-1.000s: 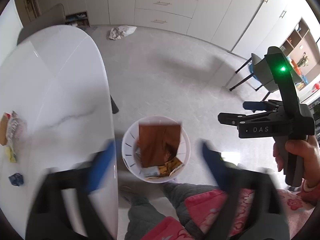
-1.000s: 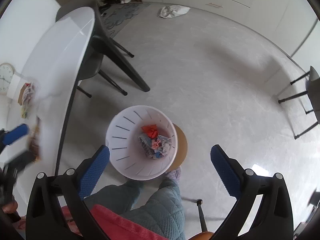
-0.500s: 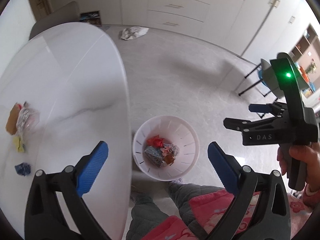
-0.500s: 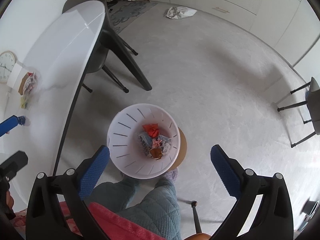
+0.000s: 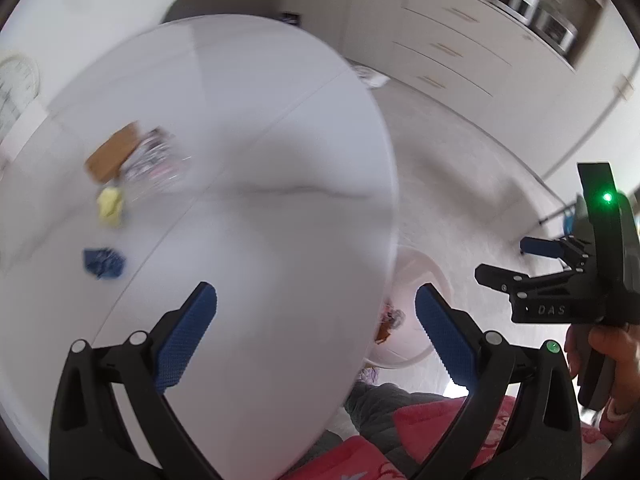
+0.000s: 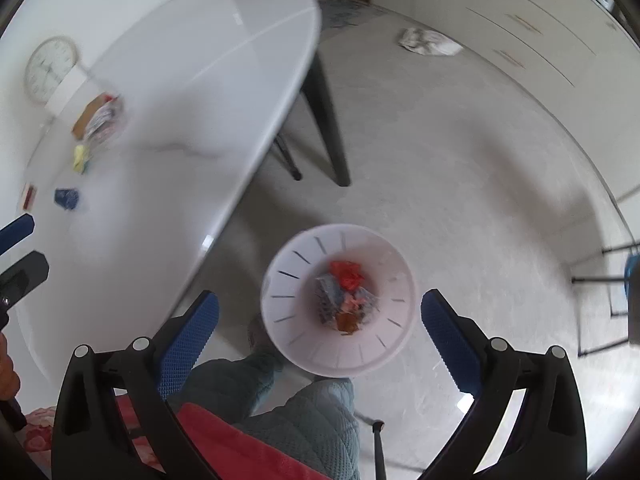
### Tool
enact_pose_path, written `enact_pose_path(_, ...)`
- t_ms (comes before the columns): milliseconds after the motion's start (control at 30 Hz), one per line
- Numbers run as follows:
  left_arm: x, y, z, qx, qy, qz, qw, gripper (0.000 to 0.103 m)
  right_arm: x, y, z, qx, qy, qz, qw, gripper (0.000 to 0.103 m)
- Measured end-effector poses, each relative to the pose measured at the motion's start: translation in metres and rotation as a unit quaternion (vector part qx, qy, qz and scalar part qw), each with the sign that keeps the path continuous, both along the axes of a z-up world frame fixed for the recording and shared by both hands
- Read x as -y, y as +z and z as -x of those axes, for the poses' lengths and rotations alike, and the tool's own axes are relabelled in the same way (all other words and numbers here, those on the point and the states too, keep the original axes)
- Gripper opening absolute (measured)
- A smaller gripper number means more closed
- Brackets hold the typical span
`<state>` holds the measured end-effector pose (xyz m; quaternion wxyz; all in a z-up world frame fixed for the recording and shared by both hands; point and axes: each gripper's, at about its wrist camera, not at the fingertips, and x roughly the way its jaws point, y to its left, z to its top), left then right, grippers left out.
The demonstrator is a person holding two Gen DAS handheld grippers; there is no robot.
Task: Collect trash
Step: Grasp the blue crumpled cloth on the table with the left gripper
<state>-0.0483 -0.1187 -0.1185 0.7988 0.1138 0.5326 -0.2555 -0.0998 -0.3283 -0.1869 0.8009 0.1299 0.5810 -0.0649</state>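
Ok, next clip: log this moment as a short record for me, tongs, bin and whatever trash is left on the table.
left tongs: open, empty, over the white table
right tongs: open, empty, above the white bin
bin contents: red wrapper and mixed scraps
left on table: blue wrapper, yellow scrap, clear packet, brown piece
on floor: crumpled white bag by the cabinets
image: motion-blurred

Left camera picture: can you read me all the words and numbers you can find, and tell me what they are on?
"DAS": on the black body of the right tool.
Clock on the wall: its numbers are too blurred to read.
Wrappers on the table: print too blurred to read.
Nothing else shows writing.
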Motion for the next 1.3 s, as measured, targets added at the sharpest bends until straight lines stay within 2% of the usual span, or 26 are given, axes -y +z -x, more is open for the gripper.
enact_pose_path(200, -0.040, -0.003, -0.011, -0.003, 0.060, 0.003, 0.9982, 0.095, -0.030, 0.004, -0.023, 0.001, 0.044, 0.002, 0.999, 0.100)
enact_pose_path(400, -0.073, -0.011, -0.026, 0.003, 0.107, -0.007, 0.9942, 0.095, -0.047, 0.003, -0.031, -0.005, 0.064, 0.002, 0.998, 0.100)
enact_pose_path(533, -0.091, -0.030, -0.050, 0.011, 0.139, -0.038, 0.9896, 0.095, -0.053, 0.001, -0.032, -0.012, 0.065, 0.003, 0.998, 0.100)
enact_pose_path(733, -0.123, -0.067, -0.097, -0.014, 0.198, -0.055, 0.9786, 0.095, -0.064, 0.009, -0.036, -0.009, 0.072, 0.009, 0.997, 0.100)
enact_pose_path(867, -0.129, -0.084, -0.118, -0.024, 0.212, -0.062, 0.9750, 0.095, -0.077, 0.016, -0.047, -0.002, 0.083, 0.011, 0.996, 0.100)
enact_pose_path(1000, -0.128, -0.098, -0.134, -0.026, 0.219, -0.071, 0.9729, 0.086, -0.093, 0.019, -0.062, -0.003, 0.100, 0.008, 0.995, 0.100)
enact_pose_path(1067, -0.128, -0.107, -0.141, -0.033, 0.219, -0.075, 0.9723, 0.085, -0.100, 0.020, -0.069, -0.003, 0.109, 0.009, 0.994, 0.100)
enact_pose_path(1133, -0.129, -0.112, -0.146, -0.039, 0.223, -0.072, 0.9714, 0.075, -0.107, 0.022, -0.076, -0.002, 0.118, 0.010, 0.993, 0.100)
enact_pose_path(1200, -0.133, -0.114, -0.149, -0.041, 0.234, -0.061, 0.9695, 0.072, -0.112, 0.025, -0.082, -0.001, 0.125, 0.011, 0.992, 0.100)
enact_pose_path(1300, -0.137, -0.113, -0.153, -0.030, 0.239, -0.057, 0.9690, 0.060, -0.121, 0.028, -0.095, 0.003, 0.139, 0.015, 0.990, 0.100)
